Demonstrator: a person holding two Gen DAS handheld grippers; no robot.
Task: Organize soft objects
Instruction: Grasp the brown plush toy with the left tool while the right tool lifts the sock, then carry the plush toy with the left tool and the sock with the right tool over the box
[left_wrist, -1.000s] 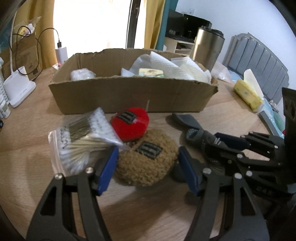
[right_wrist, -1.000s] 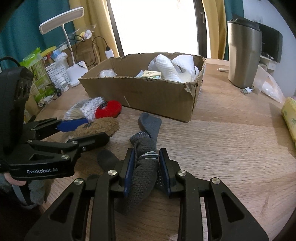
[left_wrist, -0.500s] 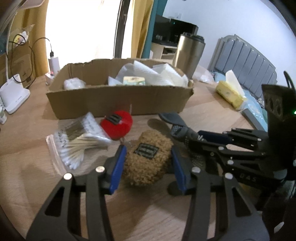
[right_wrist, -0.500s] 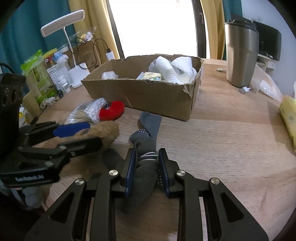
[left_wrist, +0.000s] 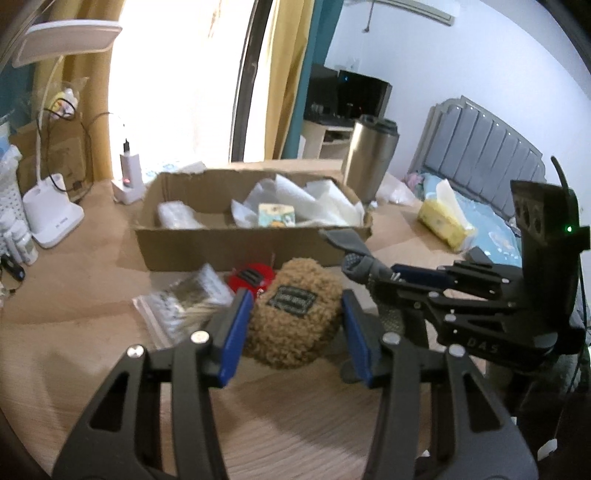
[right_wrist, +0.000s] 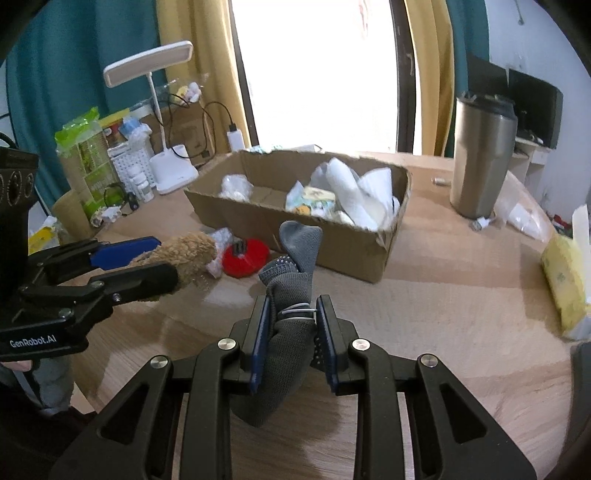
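Observation:
My left gripper (left_wrist: 293, 325) is shut on a brown fluffy pouch (left_wrist: 293, 319) with a dark label and holds it above the wooden table. The pouch also shows in the right wrist view (right_wrist: 181, 256). My right gripper (right_wrist: 291, 332) is shut on a grey sock bundle (right_wrist: 290, 291), lifted off the table; the sock also shows in the left wrist view (left_wrist: 364, 262). A red round soft item (left_wrist: 253, 277) and a bag of cotton swabs (left_wrist: 184, 306) lie in front of the open cardboard box (right_wrist: 347, 247), which holds white soft items.
A steel tumbler (right_wrist: 482, 162) stands right of the box. A yellow tissue pack (right_wrist: 565, 280) lies at the right table edge. A white desk lamp (right_wrist: 171, 162), charger and small bottles (left_wrist: 18, 240) stand at the left.
My left gripper closed on the brown pouch and lifted it. Both grippers rose, the right one carrying the grey sock off the table.

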